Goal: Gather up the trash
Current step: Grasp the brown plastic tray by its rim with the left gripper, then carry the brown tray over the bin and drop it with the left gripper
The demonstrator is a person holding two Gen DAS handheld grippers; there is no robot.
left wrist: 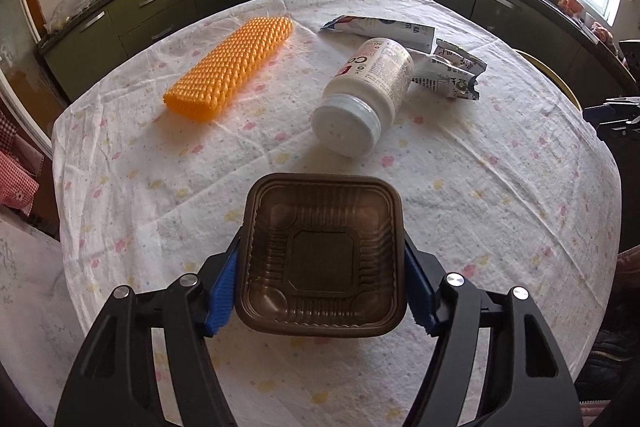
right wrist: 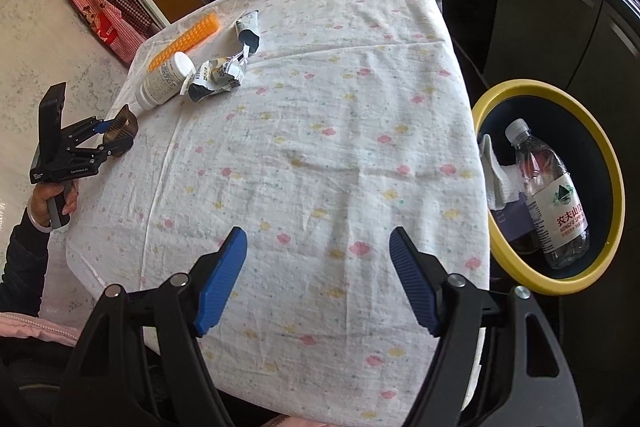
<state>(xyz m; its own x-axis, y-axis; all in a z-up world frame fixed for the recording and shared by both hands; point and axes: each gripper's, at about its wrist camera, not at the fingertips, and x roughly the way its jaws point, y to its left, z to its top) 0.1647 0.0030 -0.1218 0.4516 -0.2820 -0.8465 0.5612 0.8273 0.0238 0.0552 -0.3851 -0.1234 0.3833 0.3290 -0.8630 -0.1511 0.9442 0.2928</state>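
Left wrist view, hidden: the brown plastic tray (left wrist: 322, 259) is covering the cloth-covered table (left wrist: 500, 195) between the fingers, and the right gripper is showing only as a dark sliver at the right edge.
Left wrist view, left gripper (left wrist: 320, 279): its blue pads are pinching the empty tray's two sides.
Left wrist view, trash waiting: the white bottle (left wrist: 366, 95) is lying on its side beside crumpled wrappers (left wrist: 450, 69); an orange ridged piece (left wrist: 230, 63) is lying well apart.
Right wrist view, right gripper (right wrist: 318, 279): jaws are standing spread over bare cloth, holding nothing.
Right wrist view, bin (right wrist: 520, 91): the yellow-rimmed bin is sitting beside the table, partly cut by the table edge, holding a clear water bottle (right wrist: 548, 195) and white paper (right wrist: 496, 175).
Right wrist view, far left: a hand (right wrist: 52, 203) is gripping the left gripper's handle, the tray's far side hard to make out.
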